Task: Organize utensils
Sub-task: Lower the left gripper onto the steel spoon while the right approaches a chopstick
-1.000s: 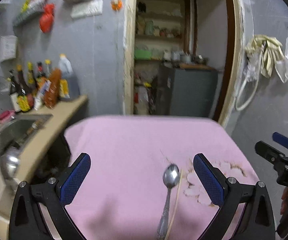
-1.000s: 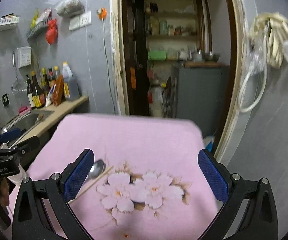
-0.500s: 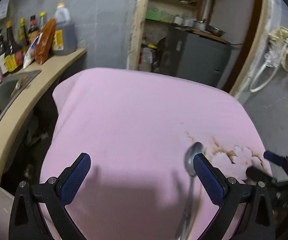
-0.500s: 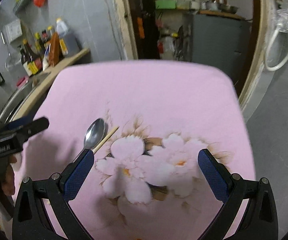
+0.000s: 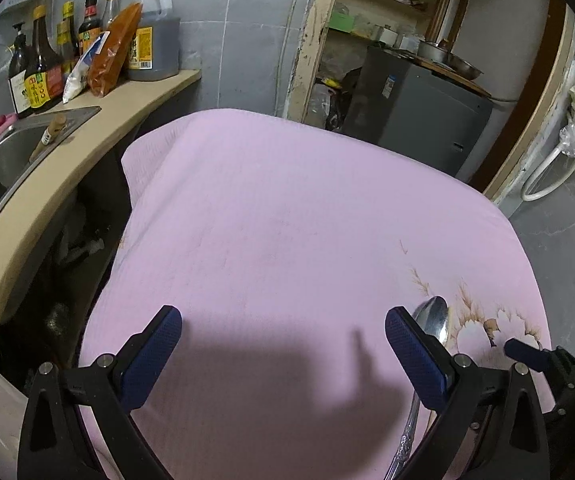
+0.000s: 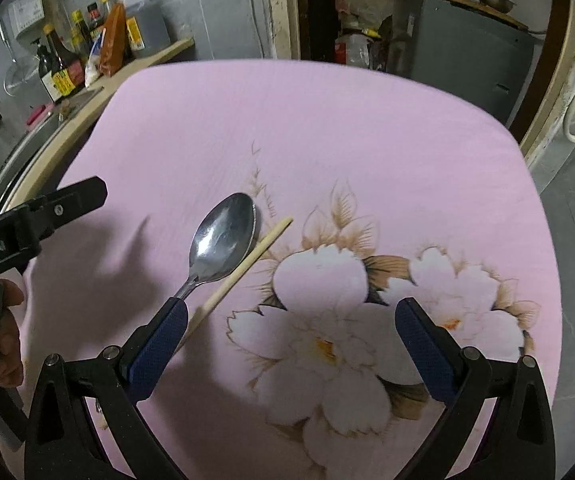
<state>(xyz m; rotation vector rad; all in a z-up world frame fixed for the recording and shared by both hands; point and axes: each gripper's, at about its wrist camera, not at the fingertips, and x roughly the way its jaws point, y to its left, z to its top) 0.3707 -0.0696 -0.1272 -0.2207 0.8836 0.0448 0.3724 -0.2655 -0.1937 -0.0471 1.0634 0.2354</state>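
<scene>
Two grippers hang over a table with a pink cloth [image 6: 367,128], and both have their jaws wide apart with nothing held. The left gripper [image 5: 283,350] tips down toward the near left part of the cloth. Its blue pads [image 5: 149,354] feel-rough looking, with tiny bumps, and sit on black plastic arms. The right gripper [image 6: 291,346] points down at the big white flowers [image 6: 327,320] printed on the cloth near the near right edge. In the right view, part of the left gripper shows at the left side as a black bar, with the person's fingers [image 6: 5,340] wrapped on its handle.

A shiny metal spoon [image 6: 223,246] lies flat on the cloth with its round bowl facing up. Its handle runs back under the left pad of the right gripper. One thin, pale wooden chopstick [image 6: 243,270] lies just beside the spoon, on its right, slanted the same way. Both rest near the flowers, left of them.

The left view shows only the spoon's bowl [image 5: 431,320] peeking out behind its right pad, and a bit of patterned handle lower down. The chopstick cannot be seen there. The tip of the right gripper shows at the lower right of that view.

Past the cloth's left edge is a tan counter [image 5: 47,184] with a steel sink [image 5: 3,152], dark sauce bottles [image 5: 39,76] and a big jug [image 5: 153,40].
</scene>
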